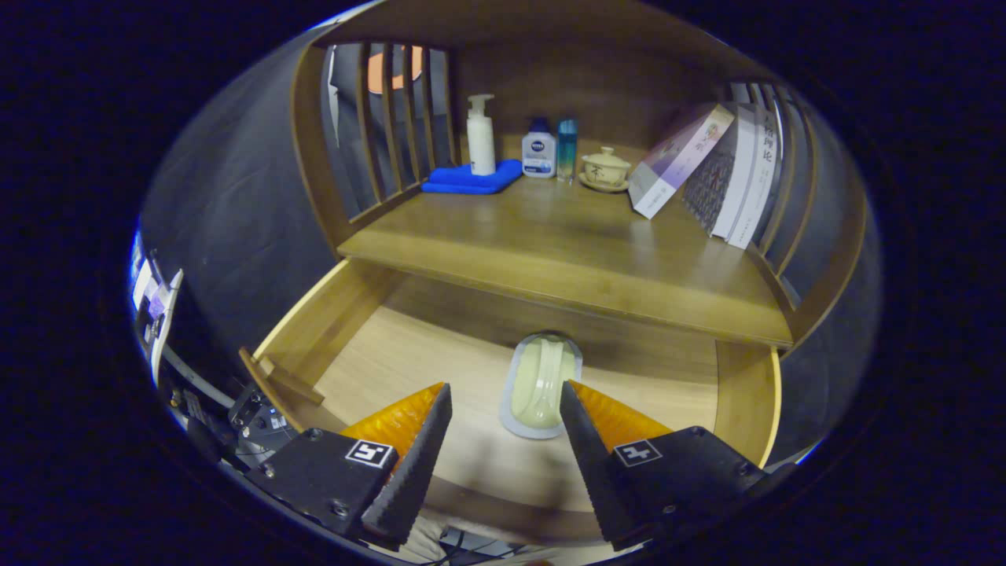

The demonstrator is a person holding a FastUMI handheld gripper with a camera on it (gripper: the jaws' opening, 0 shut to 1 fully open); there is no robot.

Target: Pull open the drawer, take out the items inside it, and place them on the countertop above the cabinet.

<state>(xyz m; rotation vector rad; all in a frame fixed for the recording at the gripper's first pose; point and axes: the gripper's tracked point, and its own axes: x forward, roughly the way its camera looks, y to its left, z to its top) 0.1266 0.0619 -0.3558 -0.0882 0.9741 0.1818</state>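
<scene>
Drawer [369, 346] pulled open, holds pale blister-packed item [538, 385] | gripper [505, 407] jaws released, straddling pack's near end | worktop [566, 236] front bare.

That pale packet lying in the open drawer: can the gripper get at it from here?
Probably yes. The drawer is open, the gripper is open, and the pale packet lies uncovered just ahead, between its fingers.

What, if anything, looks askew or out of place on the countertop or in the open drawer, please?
Only the books stand out: they lean steeply instead of standing upright, the front one tilting toward the lidded cup. The sealed packet lies flat in the drawer, between the open gripper's fingertips.
</scene>
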